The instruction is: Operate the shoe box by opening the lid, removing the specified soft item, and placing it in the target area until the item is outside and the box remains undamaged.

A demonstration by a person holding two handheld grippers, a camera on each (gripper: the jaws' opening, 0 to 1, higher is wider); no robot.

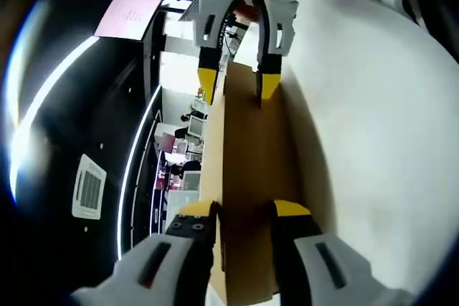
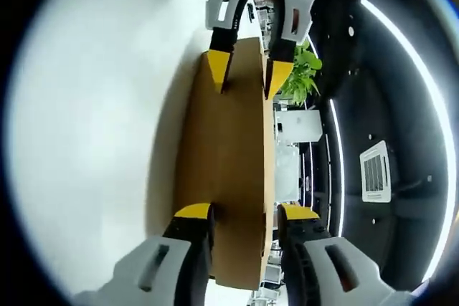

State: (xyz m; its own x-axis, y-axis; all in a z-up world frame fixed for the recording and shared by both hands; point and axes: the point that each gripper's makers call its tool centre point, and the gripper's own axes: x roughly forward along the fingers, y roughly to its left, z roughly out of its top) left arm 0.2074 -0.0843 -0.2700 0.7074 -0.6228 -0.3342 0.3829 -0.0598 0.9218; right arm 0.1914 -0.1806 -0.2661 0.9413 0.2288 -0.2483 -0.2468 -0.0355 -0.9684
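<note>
Both hand-held grippers are clamping a brown cardboard lid [image 1: 247, 177] at opposite ends: left hand-held gripper [image 1: 244, 213] bottom centre, right hand-held gripper [image 2: 244, 216] likewise, above the white table [image 1: 373, 141].

Looks like an open-plan office: black ceiling with LED strip lights [image 2: 391, 30], a ceiling AC vent [image 1: 89, 187], desks with monitors [image 1: 193, 128], plus a potted plant [image 2: 303, 77].

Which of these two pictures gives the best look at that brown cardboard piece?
The right gripper view: the cardboard panel shows broad and evenly lit, between the right gripper and the left gripper. The left gripper view shows it narrower, partly shadowed.
</note>
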